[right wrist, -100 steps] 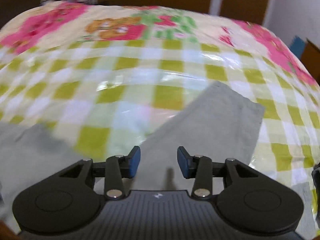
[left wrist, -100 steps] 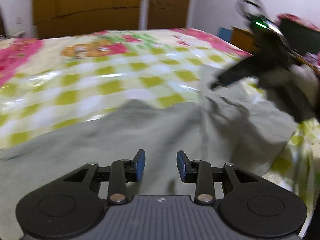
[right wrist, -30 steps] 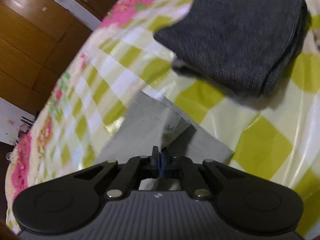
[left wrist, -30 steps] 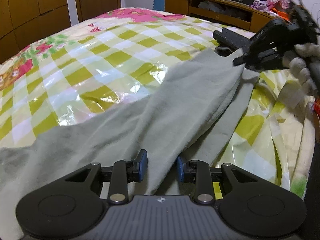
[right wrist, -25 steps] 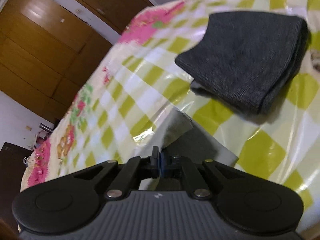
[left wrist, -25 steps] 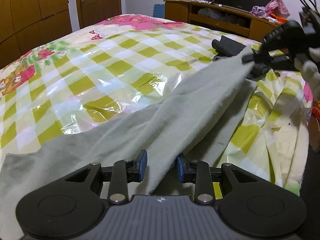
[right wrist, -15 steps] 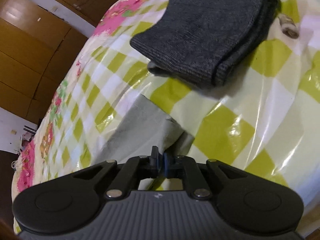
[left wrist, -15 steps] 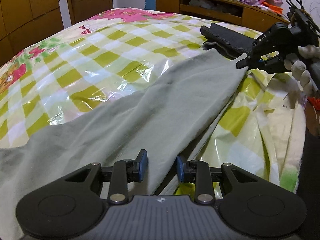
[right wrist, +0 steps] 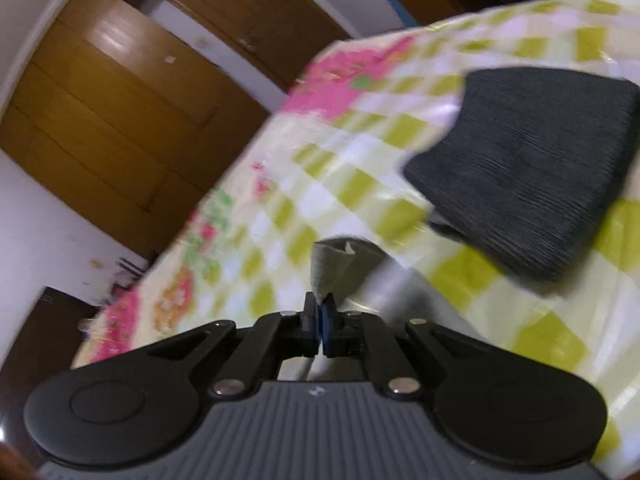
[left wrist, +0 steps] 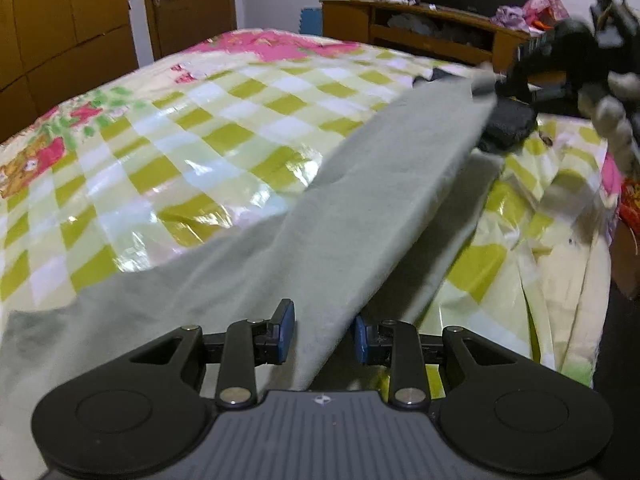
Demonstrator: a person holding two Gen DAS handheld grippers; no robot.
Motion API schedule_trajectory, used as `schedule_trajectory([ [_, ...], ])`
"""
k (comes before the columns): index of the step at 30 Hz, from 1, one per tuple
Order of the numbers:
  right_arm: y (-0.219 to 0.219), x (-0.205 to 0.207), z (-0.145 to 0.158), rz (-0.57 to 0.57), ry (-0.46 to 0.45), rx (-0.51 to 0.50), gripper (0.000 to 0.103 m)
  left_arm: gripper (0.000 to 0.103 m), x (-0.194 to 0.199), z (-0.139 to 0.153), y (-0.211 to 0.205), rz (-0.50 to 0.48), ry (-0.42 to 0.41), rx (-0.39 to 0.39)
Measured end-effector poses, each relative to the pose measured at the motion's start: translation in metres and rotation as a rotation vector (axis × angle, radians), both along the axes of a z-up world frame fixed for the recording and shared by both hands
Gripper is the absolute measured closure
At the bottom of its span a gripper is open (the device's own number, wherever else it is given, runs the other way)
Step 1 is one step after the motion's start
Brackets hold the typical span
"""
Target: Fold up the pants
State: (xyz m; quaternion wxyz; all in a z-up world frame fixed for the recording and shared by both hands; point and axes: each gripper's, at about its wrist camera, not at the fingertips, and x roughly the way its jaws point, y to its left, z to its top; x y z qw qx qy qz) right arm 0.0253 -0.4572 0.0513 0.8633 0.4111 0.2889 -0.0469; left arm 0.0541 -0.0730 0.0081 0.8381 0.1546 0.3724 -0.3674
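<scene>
Now the right gripper (right wrist: 321,314), fingers clamped on the pants (left wrist: 360,216) cuff, had lifted the leg higher. Left gripper (left wrist: 323,330) fingers stayed apart around the edge; fold likely starting.

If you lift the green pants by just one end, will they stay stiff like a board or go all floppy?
Probably floppy: the pants sag between the right gripper pinching one end and the open left gripper. They look thin and light, and may slide on the shiny bed cover.

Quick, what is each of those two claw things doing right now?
Left gripper: open, light grey-green fabric pants between its fingers.
Right gripper: shut on the pants' edge.
</scene>
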Motion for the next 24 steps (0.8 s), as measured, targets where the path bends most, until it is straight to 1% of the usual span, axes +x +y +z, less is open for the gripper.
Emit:
schedule_trajectory([
  [2,-0.006,-0.002,-0.03,-0.02,0.124,0.014,0.1,0.06,-0.003,-0.009,-0.005,-0.017,0.021,0.017],
  [5,-0.015,-0.002,-0.06,-0.051,0.234,0.03,0.099,0.06,-0.01,-0.013,-0.01,-0.042,0.025,0.032],
  [7,-0.017,-0.002,-0.064,-0.049,0.239,0.048,0.099,0.06,-0.011,-0.012,-0.011,-0.047,0.026,0.032],
  [8,-0.017,-0.002,-0.062,-0.04,0.243,0.04,0.095,0.06,-0.01,-0.012,-0.011,-0.045,0.027,0.031],
  [10,-0.017,-0.004,-0.055,-0.037,0.251,0.02,0.093,0.06,-0.009,-0.011,-0.011,-0.038,0.025,0.031],
  [11,-0.019,-0.006,-0.052,-0.042,0.254,0.013,0.089,0.06,-0.008,-0.011,-0.01,-0.035,0.024,0.028],
  [12,-0.021,-0.009,-0.049,-0.048,0.258,0.008,0.082,0.06,-0.008,-0.01,-0.009,-0.033,0.024,0.025],
  [14,-0.023,-0.019,-0.046,-0.061,0.26,0.016,0.073,0.06,-0.01,-0.009,-0.008,-0.034,0.021,0.019],
  [16,-0.021,-0.024,-0.046,-0.053,0.272,0.024,0.073,0.06,-0.011,-0.009,-0.008,-0.038,0.02,0.018],
  [18,-0.017,-0.02,-0.052,-0.029,0.295,0.031,0.072,0.06,-0.012,-0.01,-0.008,-0.04,0.021,0.019],
  [20,-0.013,-0.014,-0.056,-0.027,0.315,0.017,0.071,0.06,-0.013,-0.009,-0.007,-0.037,0.022,0.014],
  [24,-0.011,-0.002,-0.065,-0.032,0.303,0.043,0.061,0.06,-0.013,-0.007,-0.005,-0.029,0.023,0.006],
])
